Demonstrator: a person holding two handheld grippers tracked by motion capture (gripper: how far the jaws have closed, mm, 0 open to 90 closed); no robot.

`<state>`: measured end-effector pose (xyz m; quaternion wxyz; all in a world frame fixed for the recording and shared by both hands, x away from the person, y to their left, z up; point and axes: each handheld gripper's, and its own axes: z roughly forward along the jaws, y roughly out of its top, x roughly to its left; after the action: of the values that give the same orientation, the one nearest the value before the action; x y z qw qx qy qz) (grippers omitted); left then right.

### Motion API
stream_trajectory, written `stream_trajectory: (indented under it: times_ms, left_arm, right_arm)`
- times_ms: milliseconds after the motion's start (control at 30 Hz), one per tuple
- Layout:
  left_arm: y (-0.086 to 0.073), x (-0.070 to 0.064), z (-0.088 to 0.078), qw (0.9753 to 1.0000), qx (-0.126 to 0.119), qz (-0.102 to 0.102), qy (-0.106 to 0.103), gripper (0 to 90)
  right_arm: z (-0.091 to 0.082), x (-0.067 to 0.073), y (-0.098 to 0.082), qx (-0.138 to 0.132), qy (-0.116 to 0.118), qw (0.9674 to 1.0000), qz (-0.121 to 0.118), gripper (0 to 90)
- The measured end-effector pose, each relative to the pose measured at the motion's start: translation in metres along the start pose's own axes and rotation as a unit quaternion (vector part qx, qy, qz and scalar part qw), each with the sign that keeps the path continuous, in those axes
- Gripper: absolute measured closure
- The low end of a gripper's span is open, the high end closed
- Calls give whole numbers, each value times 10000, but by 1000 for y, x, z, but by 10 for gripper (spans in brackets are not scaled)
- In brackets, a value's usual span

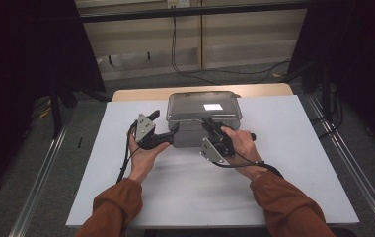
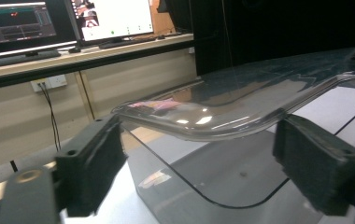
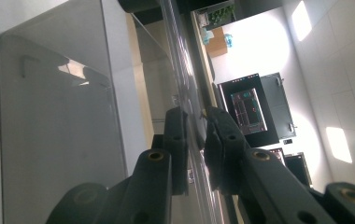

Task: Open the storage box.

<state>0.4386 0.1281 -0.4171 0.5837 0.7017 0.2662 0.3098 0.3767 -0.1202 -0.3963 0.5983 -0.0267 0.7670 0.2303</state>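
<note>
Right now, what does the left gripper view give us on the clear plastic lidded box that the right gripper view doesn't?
Left gripper view only: the two black jaws stand wide apart on either side of a corner of the clear plastic lid, pads off it, with the box's transparent wall below.

Right gripper view only: the right gripper is closed on the lid's thin rim, seen edge-on, pads pressing both faces.

Both: the same transparent box, the white tabletop and lit monitors behind.

High view overhead; tongs views close, sharing clear box [image 1: 204, 116].
</note>
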Motion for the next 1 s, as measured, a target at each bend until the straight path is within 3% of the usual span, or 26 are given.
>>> stream_trajectory:
  times_ms: [100, 267, 467, 500, 533, 567, 600, 633, 667, 700, 733, 833, 867, 967, 1000]
  left_arm:
    - [0, -1, 0, 10000, -40, -56, -12, 196]
    - [0, -3, 0, 9999, -42, 111, -1, 249]
    - [1, -5, 1, 9998, -111, 164, -91, 334]
    - [1, -5, 2, 9997, -131, 173, -90, 346]
    - [1, -5, 1, 9997, -131, 194, -119, 346]
    - [2, -5, 1, 9996, -141, 220, -118, 362]
    - [2, -5, 1, 9996, -140, 238, -115, 362]
    - [3, -5, 1, 9995, -146, 249, -118, 380]
    - [3, -4, 2, 9995, -130, 273, -130, 380]
    - [4, -5, 2, 9994, -143, 268, -134, 385]
    - [5, -5, 3, 9994, -163, 272, -109, 385]
    - [7, -4, 3, 9994, -165, 287, -104, 393]
    - [8, -3, 4, 9993, -191, 292, -90, 393]
    - [9, -2, 4, 9992, -187, 334, -98, 401]
    - [9, -2, 4, 9992, -191, 345, -96, 404]
  right_arm:
    - [0, 0, 0, -22, -8, 10000, 48, 781]
    - [-1, -3, -3, -47, 33, 9995, 308, 739]
    - [-1, -7, -14, 24, 112, 9969, 774, 634]
    - [-2, -8, -17, 23, 116, 9954, 954, 586]
    - [-2, -8, -17, 23, 116, 9954, 954, 586]
    - [-4, -10, -22, 6, 65, 9927, 1206, 558]
    - [-4, -10, -22, 6, 65, 9927, 1206, 558]
    - [-5, -12, -27, 24, 106, 9897, 1430, 529]
    - [-5, -12, -27, 24, 106, 9897, 1430, 529]
    - [-6, -14, -33, 40, 105, 9871, 1599, 514]
    - [-6, -14, -33, 40, 105, 9871, 1599, 514]
    - [-8, -17, -43, 62, 112, 9819, 1890, 480]
    - [-8, -17, -43, 62, 112, 9819, 1890, 480]
    - [-8, -22, -50, 44, 134, 9768, 2139, 470]
    - [-8, -26, -55, 48, 97, 9726, 2324, 472]
